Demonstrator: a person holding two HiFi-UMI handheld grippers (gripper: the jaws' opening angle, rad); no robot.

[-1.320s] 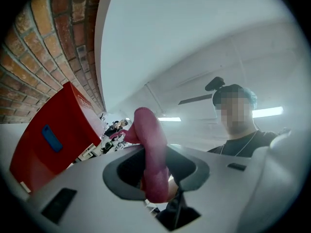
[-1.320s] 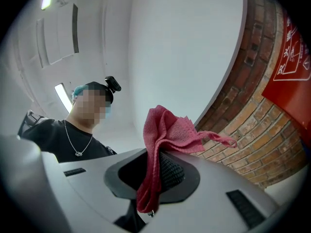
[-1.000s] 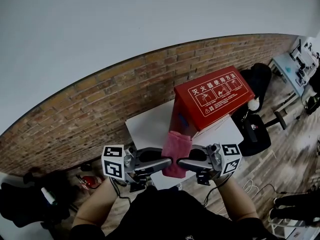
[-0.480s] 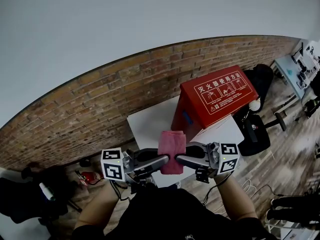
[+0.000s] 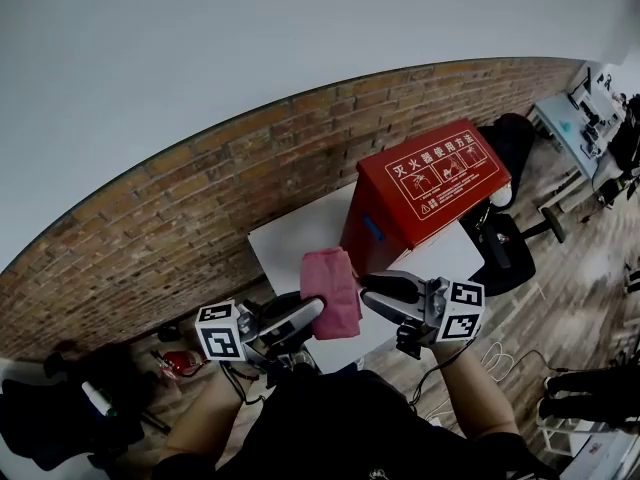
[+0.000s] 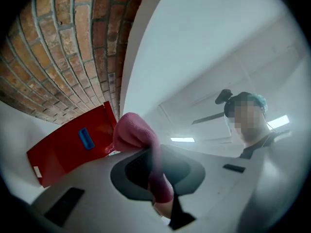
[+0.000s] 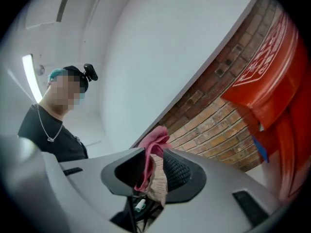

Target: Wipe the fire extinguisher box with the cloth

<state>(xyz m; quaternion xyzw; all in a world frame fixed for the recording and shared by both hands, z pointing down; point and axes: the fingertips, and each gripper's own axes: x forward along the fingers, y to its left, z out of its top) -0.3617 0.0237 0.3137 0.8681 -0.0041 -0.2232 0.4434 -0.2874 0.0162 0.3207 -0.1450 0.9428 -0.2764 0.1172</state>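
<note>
- White surface [image 5: 290,243] stands close against the brick wall [image 5: 200,208].
- Red fire extinguisher box [image 5: 430,183] sits on its right end, printed lid sloping.
- Wood-plank floor [image 5: 570,308] beneath carries a black swivel chair [image 5: 500,263] just right of the surface.

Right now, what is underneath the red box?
The red box stands on a white table. Whatever lies directly beneath its base is covered, and the pink cloth hides part of the table's front.
</note>
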